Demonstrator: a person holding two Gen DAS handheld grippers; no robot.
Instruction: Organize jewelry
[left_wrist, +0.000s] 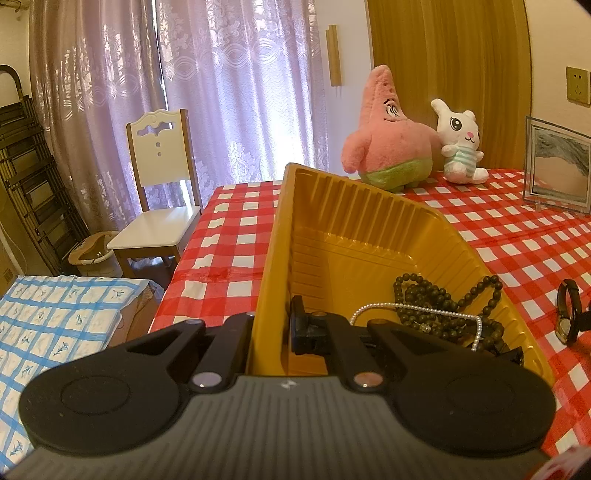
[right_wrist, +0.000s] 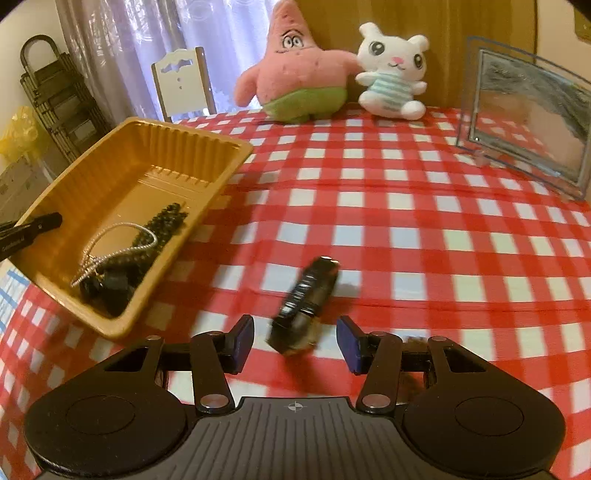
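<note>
Lying just beyond the parted right gripper (right_wrist: 295, 345), the watch (right_wrist: 303, 306) points far-right; the left gripper (left_wrist: 271, 332) clamps the tray (left_wrist: 273, 240) wall.

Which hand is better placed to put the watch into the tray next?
Right. The right gripper is open with the watch just ahead of its pads on the tablecloth. The left gripper is shut on the yellow tray wall, steadying it.

The wristwatch (right_wrist: 304, 304) just ahead of the right gripper's (right_wrist: 295, 341) parted fingers is motion-blurred, its dial unreadable.
</note>
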